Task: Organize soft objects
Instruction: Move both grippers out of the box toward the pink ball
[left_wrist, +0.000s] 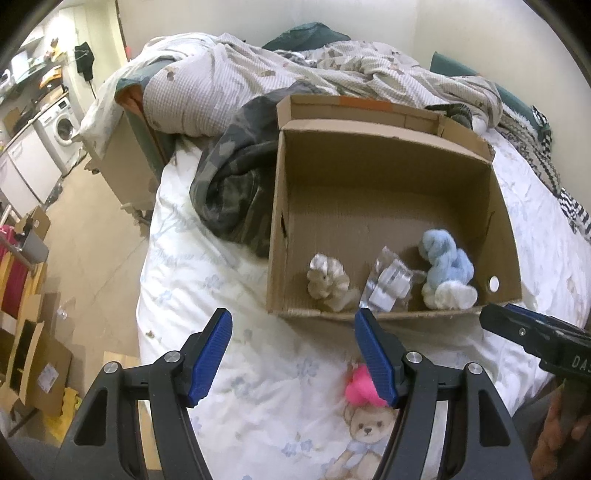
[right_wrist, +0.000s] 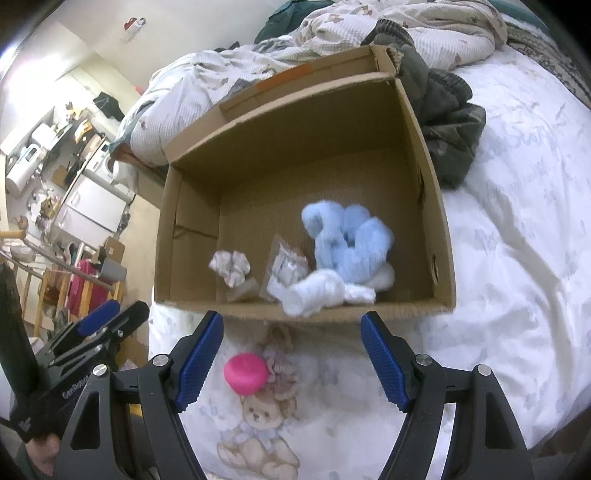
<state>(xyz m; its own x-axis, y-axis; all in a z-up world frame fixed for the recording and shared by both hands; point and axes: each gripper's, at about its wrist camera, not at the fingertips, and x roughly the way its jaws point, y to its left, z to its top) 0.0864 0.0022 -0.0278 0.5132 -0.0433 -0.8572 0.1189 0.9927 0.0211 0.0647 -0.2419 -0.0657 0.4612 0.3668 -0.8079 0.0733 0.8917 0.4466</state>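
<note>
Cardboard box (right_wrist: 439, 236) mid-frame blocks the rumpled quilt (left_wrist: 207, 74); pink ball (right_wrist: 245, 373) below it; left gripper (left_wrist: 293, 362) and right gripper (right_wrist: 291, 360) both spread, empty.

A rumpled waffle-weave duvet (left_wrist: 229, 81) is heaped along the far edge of the bed (left_wrist: 229, 266), with a dark camouflage garment (left_wrist: 236, 184) bunched just in front of it. The bed's white sheet carries a printed teddy bear (right_wrist: 258, 424) near the near edge. Off the bed's left edge, down on the floor, stand a washing machine (left_wrist: 64, 127), white cabinets (left_wrist: 26, 166) and some open cardboard cartons (left_wrist: 33, 354).
</note>
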